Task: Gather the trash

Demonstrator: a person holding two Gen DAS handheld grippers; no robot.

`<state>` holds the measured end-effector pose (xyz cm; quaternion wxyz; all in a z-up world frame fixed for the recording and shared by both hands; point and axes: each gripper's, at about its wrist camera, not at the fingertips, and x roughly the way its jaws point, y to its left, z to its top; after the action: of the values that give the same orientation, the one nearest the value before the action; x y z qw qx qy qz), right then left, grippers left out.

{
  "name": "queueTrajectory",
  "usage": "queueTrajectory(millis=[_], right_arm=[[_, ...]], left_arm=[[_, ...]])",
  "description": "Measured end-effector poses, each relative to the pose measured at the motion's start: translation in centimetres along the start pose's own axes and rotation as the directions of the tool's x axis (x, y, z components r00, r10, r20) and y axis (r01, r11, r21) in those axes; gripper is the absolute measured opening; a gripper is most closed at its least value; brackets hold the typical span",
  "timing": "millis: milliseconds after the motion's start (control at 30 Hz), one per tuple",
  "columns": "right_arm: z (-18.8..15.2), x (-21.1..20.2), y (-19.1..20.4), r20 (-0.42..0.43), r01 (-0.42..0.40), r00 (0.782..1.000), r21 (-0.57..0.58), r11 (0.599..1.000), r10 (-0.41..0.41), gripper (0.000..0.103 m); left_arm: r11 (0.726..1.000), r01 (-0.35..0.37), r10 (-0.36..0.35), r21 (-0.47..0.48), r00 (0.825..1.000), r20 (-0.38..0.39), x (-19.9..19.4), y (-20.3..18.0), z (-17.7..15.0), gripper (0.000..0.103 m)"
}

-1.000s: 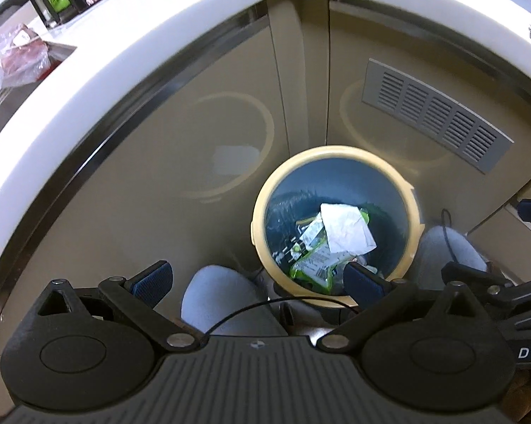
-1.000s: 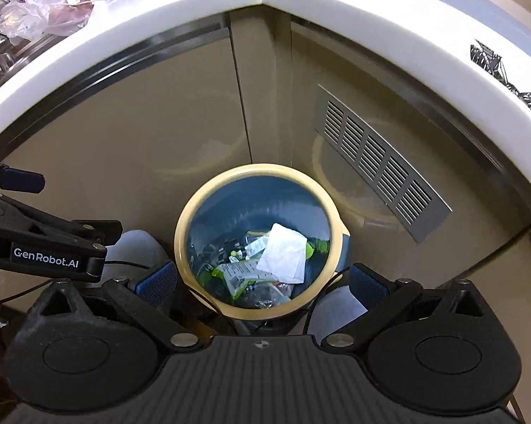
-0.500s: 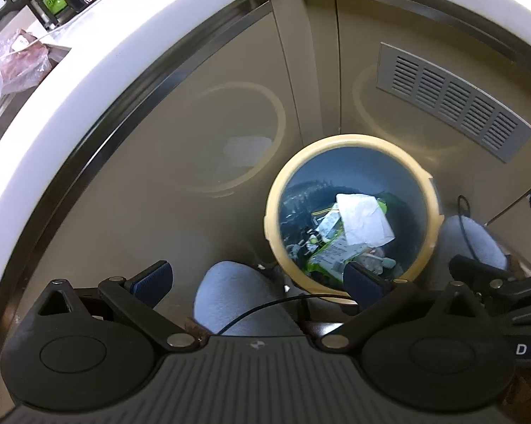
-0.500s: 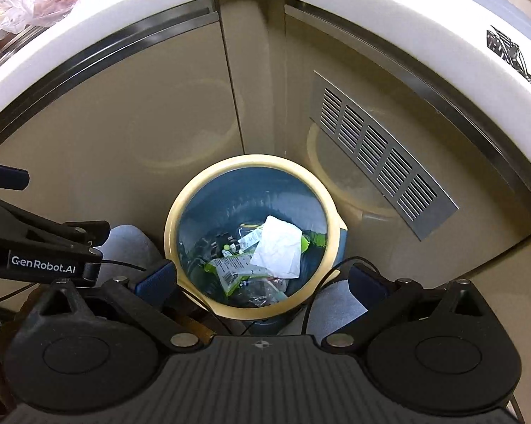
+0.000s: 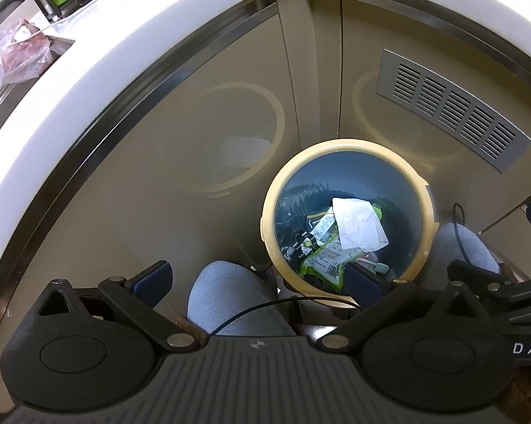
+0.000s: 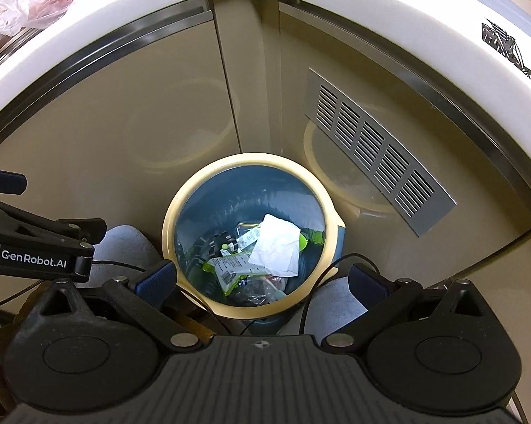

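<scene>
**Bin straight below both grippers, both empty**

The trash bin (image 6: 251,236), blue with a cream rim, stands on the floor in the inside corner of the cabinets, touching or nearly touching both door faces. It already holds a white crumpled paper (image 6: 276,247) on top of a green snack wrapper (image 6: 230,268) and smaller scraps.

- Right gripper (image 6: 262,277): fingers spread apart, nothing between them, bin mouth centred between the pads. Nearer of the 2.
- Left gripper (image 5: 256,279): also spread and empty. Bin lies ahead and to its right; only the right pad overlaps the rim.
- Vent grille (image 6: 378,148) on the right door, clear of the bin.
- The person's grey-clad knees (image 5: 230,296) flank the bin.

Judgement: room is open only straight up or back; the white countertop edge (image 6: 159,10) overhangs ahead.
</scene>
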<state>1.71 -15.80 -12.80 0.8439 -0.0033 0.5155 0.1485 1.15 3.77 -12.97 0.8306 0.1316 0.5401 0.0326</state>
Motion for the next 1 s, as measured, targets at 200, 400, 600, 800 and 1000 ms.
queueTrajectory(millis=[200,400,600,800,1000], right_arm=[[-0.08,-0.01,0.02,0.001,0.0,1.0,0.007,1.0,0.0,0.103],[-0.1,-0.02,-0.04,0.003,-0.003,1.0,0.007,1.0,0.003,0.103],[-0.08,-0.08,-0.15,0.003,-0.004,1.0,0.009,1.0,0.004,0.103],[-0.11,-0.06,-0.19,0.003,-0.006,1.0,0.011,1.0,0.006,0.103],[-0.06,0.08,-0.2,0.005,0.006,1.0,0.014,1.0,-0.006,0.103]], left_arm=[[1.0,-0.002,0.002,0.007,1.0,0.0,0.02,-0.13,-0.02,0.103],[1.0,-0.006,0.006,0.01,1.0,0.002,-0.02,-0.14,-0.05,0.103],[1.0,-0.008,0.008,0.018,1.0,0.002,0.01,-0.34,-0.05,0.103],[1.0,-0.009,0.009,0.026,1.0,0.001,0.02,-0.41,-0.05,0.103],[0.999,-0.01,0.01,0.034,1.0,-0.003,0.12,-0.5,-0.06,0.103]])
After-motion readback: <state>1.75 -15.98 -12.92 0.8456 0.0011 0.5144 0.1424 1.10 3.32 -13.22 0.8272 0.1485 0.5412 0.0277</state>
